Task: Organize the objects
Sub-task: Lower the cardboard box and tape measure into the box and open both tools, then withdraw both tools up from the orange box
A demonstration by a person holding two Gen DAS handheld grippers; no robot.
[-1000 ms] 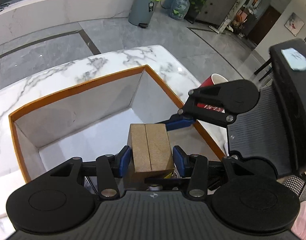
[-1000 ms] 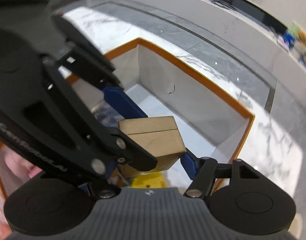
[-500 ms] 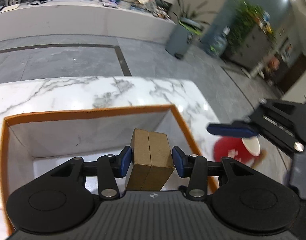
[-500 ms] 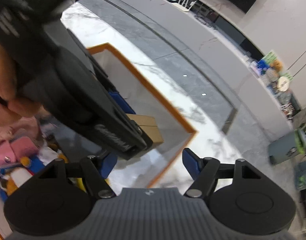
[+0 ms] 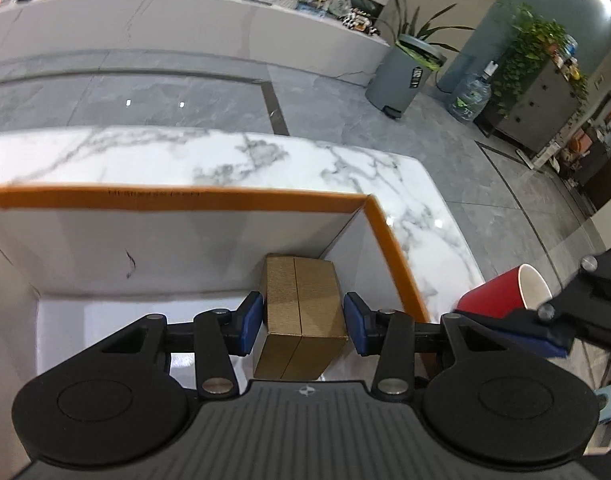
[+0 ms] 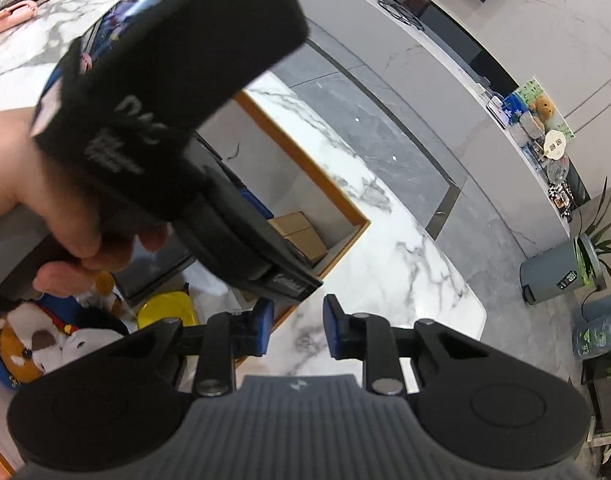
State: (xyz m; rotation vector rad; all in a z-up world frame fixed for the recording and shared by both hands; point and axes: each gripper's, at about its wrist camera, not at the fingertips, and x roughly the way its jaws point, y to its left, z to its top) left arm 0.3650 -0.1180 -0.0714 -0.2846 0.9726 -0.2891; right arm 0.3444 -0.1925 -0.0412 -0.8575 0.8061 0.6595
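Observation:
A gold-brown box [image 5: 301,312] sits between the blue pads of my left gripper [image 5: 303,326], which is shut on it. It hangs low inside the white carton with the orange rim [image 5: 185,200], close to the far right corner. In the right wrist view the same gold-brown box [image 6: 301,232] shows in that corner under the left gripper's black body [image 6: 241,240], held by a hand [image 6: 65,200]. My right gripper [image 6: 297,328] hovers over the marble table outside the carton's rim [image 6: 305,168]. Its jaws are closing with nothing between them. One of its blue fingers [image 5: 521,338] shows beside a red paper cup [image 5: 501,296].
The carton stands on a white marble table [image 5: 225,156]. A plush toy [image 6: 33,344] and a yellow item [image 6: 165,312] lie near the carton's near side. A grey bin [image 5: 405,72] and a water bottle [image 5: 469,96] stand on the floor beyond.
My left gripper carried the gold-brown box down toward the carton's far right corner and rolled level. My right gripper drew away to the right, and its jaws narrowed.

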